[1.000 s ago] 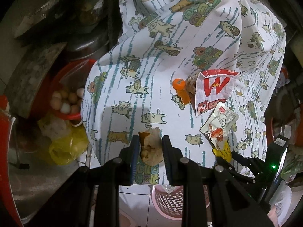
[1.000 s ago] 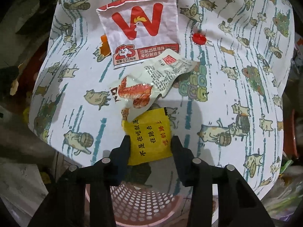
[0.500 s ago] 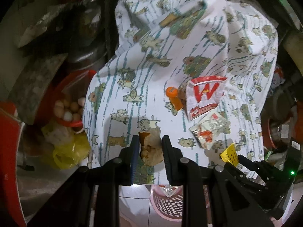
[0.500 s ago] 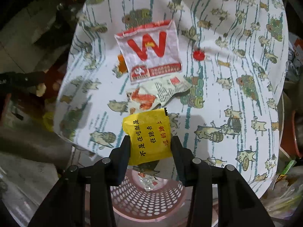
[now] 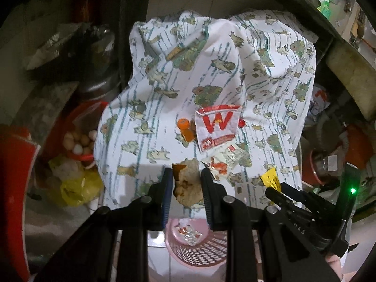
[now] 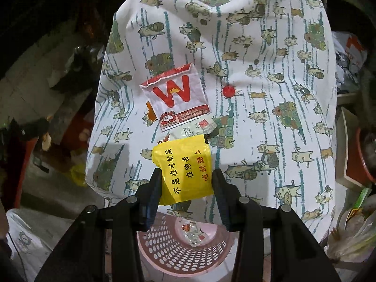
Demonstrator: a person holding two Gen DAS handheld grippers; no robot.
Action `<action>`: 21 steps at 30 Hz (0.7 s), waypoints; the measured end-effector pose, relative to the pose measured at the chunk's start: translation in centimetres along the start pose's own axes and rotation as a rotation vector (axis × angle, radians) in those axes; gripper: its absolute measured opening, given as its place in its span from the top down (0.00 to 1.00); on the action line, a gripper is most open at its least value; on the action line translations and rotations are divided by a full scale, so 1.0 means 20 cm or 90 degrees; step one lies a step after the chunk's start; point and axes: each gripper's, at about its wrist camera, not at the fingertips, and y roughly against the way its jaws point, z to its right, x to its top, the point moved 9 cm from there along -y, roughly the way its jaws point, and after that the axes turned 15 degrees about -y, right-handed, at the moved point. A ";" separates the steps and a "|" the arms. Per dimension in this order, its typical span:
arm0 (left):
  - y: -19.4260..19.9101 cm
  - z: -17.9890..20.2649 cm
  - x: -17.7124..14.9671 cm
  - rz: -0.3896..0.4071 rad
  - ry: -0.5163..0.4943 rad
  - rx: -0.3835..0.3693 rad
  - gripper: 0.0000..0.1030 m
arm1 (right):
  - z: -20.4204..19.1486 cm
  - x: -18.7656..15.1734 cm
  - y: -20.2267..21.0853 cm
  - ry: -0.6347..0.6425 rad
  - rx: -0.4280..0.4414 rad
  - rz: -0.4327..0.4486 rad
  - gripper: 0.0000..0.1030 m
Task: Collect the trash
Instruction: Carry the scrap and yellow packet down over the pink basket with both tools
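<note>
**Both grippers carrying trash to the basket**

Left gripper (image 5: 186,183) is clamping a brown scrap (image 5: 188,184); right gripper (image 6: 186,183) is gripping a yellow packet (image 6: 184,168), both hanging above the pink basket (image 6: 164,253), which is already holding one wrapper. Left on the cloth (image 6: 270,47): W bag (image 6: 176,98), sauce sachet (image 5: 223,162), orange bottle (image 5: 185,129), red cap (image 6: 228,91).

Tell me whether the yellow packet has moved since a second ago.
Yes. The yellow packet, clamped in the right gripper, has lifted off the tablecloth, up and back from the white W wrapper, toward the pink basket.

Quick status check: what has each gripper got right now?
Left gripper: shut on a crumpled brown scrap.
Right gripper: shut on a yellow packet.
</note>
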 end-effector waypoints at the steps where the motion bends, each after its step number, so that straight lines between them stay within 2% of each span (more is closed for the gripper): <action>1: -0.01 0.01 -0.01 -0.002 0.001 -0.002 0.78 | 0.00 0.00 0.01 -0.002 0.002 0.001 0.56; 9: -0.11 0.10 -0.15 -0.046 -0.027 -0.013 0.78 | 0.02 -0.08 0.03 -0.011 0.043 -0.042 0.56; 13: -0.23 0.13 -0.31 -0.105 -0.026 -0.036 0.78 | 0.03 -0.14 -0.01 -0.019 0.052 -0.073 0.56; 21: -0.47 0.22 -0.65 -0.245 -0.031 -0.082 0.78 | 0.09 -0.29 -0.14 -0.114 0.098 -0.184 0.56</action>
